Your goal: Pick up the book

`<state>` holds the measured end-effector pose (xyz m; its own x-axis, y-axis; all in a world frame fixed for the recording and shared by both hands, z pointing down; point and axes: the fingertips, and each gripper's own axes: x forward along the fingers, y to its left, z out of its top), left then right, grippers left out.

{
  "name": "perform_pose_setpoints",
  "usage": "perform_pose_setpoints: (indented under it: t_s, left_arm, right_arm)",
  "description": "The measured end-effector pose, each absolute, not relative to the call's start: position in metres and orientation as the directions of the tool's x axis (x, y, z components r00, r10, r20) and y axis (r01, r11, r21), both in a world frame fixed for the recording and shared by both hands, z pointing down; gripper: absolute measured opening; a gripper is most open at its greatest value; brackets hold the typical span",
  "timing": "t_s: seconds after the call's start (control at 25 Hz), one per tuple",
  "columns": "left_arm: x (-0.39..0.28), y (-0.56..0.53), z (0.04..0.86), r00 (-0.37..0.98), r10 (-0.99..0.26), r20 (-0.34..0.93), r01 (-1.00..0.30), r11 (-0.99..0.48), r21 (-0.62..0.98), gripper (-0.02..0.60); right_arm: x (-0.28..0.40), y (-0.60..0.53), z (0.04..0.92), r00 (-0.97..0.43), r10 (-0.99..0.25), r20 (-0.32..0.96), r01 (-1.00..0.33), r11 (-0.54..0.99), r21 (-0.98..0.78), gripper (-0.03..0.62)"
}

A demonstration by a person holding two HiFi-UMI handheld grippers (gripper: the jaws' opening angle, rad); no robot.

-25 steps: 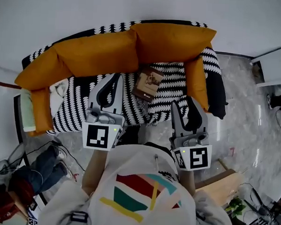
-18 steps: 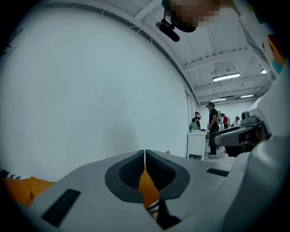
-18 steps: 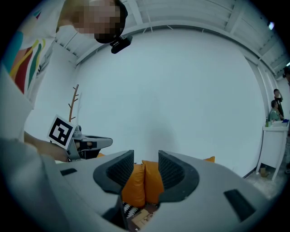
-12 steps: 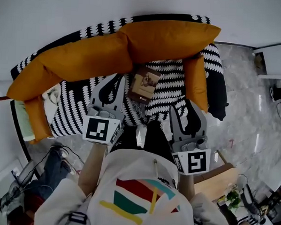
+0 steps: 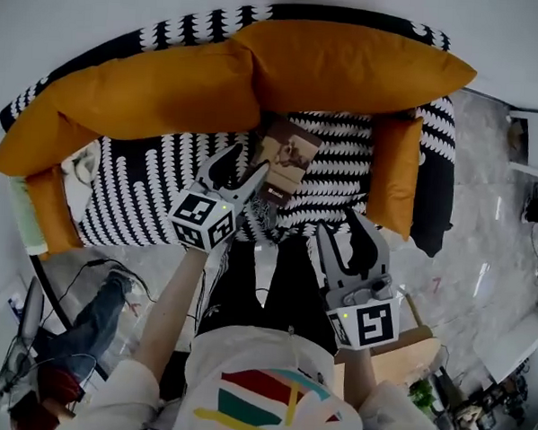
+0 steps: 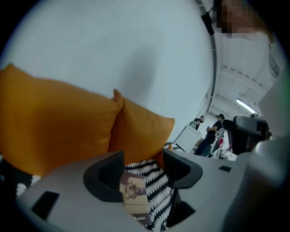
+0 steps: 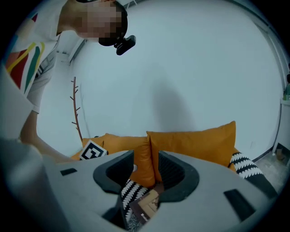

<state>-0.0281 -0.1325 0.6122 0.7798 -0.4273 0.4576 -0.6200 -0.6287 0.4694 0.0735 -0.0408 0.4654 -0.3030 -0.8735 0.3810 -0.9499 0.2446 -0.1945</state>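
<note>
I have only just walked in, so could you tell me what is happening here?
A person holds a tool in each hand over a striped sofa with orange cushions. The left tool is at the book lying on it; its jaws have just been opening and do not grip it yet. The right tool hangs back by the sofa's front edge, jaws apart and empty.

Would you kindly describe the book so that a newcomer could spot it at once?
Find the black-and-white patterned sofa with big orange cushions along its back. On the seat, just in front of where the two back cushions meet, lies a small book. It is the only flat brown thing there, with a picture on its cover.
</note>
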Motion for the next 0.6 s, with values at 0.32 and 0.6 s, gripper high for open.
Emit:
perform_pose_setpoints:
  t_s: [0.32, 0.6]
  left_arm:
    - [-0.049, -0.103, 0.807, 0.756, -0.136, 0.641, -0.628, -0.426, 0.651, 0.255]
    - [-0.052, -0.082, 0.874, 0.715, 0.023, 0.698, -0.631, -0.407, 0.660, 0.255]
  right_arm:
    - [0.047, -0.046, 0.540, -0.415, -0.786, 0.459, -0.908, 0.328, -0.259, 0.175]
    - [0.038, -0.041, 0.576, -0.446, -0.743, 0.500, -0.893, 0.327, -0.311, 0.175]
